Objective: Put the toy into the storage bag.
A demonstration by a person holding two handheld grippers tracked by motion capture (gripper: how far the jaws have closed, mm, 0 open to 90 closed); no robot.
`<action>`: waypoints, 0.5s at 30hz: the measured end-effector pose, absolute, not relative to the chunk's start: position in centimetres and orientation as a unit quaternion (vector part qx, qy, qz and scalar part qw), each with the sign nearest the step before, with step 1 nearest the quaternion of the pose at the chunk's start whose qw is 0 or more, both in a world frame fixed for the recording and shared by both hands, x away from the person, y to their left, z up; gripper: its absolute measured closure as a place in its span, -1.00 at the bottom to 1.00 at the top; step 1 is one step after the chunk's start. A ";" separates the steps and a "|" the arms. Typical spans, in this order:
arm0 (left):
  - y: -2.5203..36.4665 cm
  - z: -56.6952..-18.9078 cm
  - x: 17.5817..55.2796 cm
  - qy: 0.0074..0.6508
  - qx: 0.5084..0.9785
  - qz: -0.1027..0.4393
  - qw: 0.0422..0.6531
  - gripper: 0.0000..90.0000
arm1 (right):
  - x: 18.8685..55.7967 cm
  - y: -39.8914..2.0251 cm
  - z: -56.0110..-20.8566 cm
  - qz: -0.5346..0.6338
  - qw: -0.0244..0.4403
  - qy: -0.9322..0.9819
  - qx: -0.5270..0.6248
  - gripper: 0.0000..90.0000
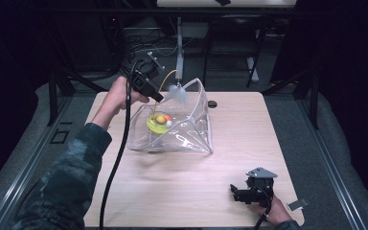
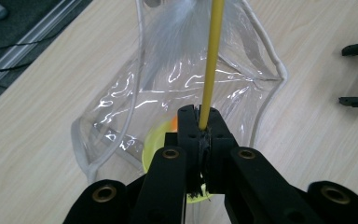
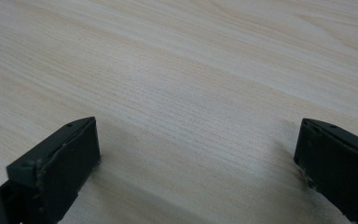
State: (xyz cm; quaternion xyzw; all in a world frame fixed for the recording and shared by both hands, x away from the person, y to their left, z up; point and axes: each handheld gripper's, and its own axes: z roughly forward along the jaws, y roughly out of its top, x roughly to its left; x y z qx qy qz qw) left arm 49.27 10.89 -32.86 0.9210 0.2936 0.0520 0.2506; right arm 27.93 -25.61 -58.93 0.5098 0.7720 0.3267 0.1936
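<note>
My left gripper [image 1: 160, 97] hovers over the back left of a clear plastic pouch [image 1: 191, 136] and is shut on a thin yellow stick [image 2: 212, 60]. That stick curves up to a white feather tuft [image 1: 178, 92] above the pouch's open mouth. In the left gripper view the jaws pinch the stick's lower end, with the feather [image 2: 177, 28] beyond. Inside the pouch lies a yellow dish [image 1: 154, 125] holding small balls, one orange [image 1: 167, 117]. My right gripper [image 1: 236, 193] rests on the table near the front right, its jaws wide apart over bare wood [image 3: 196, 140].
The light wooden table [image 1: 239, 143] carries the pouch at its centre left. A small dark hole [image 1: 212, 104] sits near the back edge. A metal clip [image 1: 297, 204] lies at the front right corner. Dark stands and cables crowd the floor behind.
</note>
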 end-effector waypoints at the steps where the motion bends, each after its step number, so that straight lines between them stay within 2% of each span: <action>1: 10.9 -33.2 49.3 0.293 0.922 0.047 0.250 0.96 | 27.9 -25.6 -58.9 0.327 0.194 0.772 0.510 -1.00; 15: 9.9 -36.7 49.7 0.289 0.930 0.020 0.227 0.96 | 27.9 -25.6 -58.9 0.327 0.194 0.772 0.510 -1.00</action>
